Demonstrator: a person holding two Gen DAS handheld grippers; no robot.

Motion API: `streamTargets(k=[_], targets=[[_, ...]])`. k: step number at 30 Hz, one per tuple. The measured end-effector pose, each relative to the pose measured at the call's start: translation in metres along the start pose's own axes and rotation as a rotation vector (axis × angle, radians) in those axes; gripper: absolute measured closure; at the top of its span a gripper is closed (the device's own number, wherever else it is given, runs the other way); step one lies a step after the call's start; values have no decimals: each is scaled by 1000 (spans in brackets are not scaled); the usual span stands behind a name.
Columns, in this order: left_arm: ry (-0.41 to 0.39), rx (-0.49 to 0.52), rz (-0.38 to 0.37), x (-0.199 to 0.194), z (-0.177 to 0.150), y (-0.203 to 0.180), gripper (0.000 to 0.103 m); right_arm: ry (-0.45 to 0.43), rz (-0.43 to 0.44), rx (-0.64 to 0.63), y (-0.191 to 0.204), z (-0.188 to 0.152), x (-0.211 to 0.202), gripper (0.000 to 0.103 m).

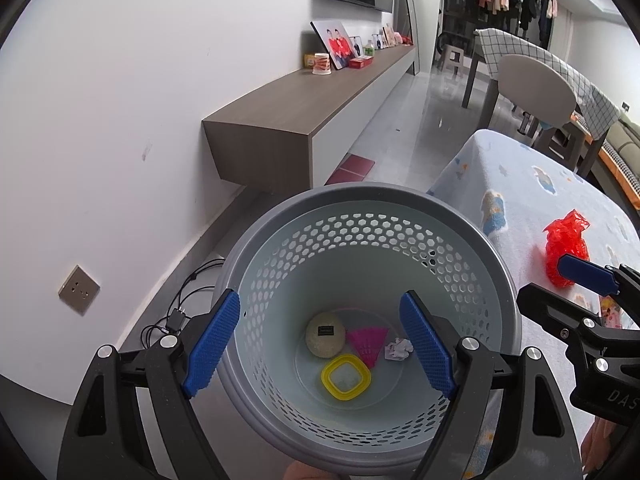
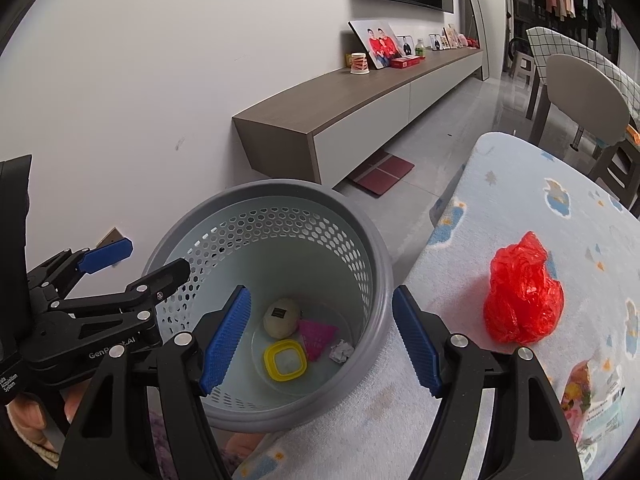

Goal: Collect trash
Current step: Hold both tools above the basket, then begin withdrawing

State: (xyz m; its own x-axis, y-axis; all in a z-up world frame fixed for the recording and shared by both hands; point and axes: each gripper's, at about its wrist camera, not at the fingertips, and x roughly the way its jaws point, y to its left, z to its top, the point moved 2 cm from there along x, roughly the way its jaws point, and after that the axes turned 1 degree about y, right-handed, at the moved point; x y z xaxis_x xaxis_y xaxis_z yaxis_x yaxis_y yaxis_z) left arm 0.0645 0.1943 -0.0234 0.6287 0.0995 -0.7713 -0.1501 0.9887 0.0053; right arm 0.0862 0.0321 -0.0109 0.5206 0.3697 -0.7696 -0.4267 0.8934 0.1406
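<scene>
**Bin staged at desk edge, red bag next to go**

Left wrist view: left hand-held gripper (image 1: 320, 344) spread wide over the grey perforated bin (image 1: 472, 240), nothing between the pads, angled down into it. One blue pad sits outside the rim, the other over the inside. Bin is close against the desk (image 1: 512, 168) edge, probably so trash has a short trip. Already at the bottom: cream ball (image 1: 325, 334), pink scrap (image 1: 367, 340), yellow ring (image 1: 346, 377), paper wad (image 1: 398, 349). Right hand-held gripper (image 1: 576, 280) comes in from the right, one pad near the red plastic bag (image 1: 568, 246); contact unclear.

Right wrist view: right hand-held gripper (image 2: 320, 344) also spread, empty, tilted down, straddling the bin's near rim. Red bag lies on the desk's patterned cloth, apart from the pads. A printed wrapper (image 2: 592, 396) lies near the desk's right edge.
</scene>
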Motion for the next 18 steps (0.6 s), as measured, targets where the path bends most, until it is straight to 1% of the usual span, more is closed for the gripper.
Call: streamTargets(k=[10, 18], targets=[[-19, 16, -14, -8, -3, -5, 22, -8, -26, 22, -4, -7, -12, 33], [-23, 30, -38, -13, -7, -12, 22, -16, -55, 70, -17, -19, -27, 33]])
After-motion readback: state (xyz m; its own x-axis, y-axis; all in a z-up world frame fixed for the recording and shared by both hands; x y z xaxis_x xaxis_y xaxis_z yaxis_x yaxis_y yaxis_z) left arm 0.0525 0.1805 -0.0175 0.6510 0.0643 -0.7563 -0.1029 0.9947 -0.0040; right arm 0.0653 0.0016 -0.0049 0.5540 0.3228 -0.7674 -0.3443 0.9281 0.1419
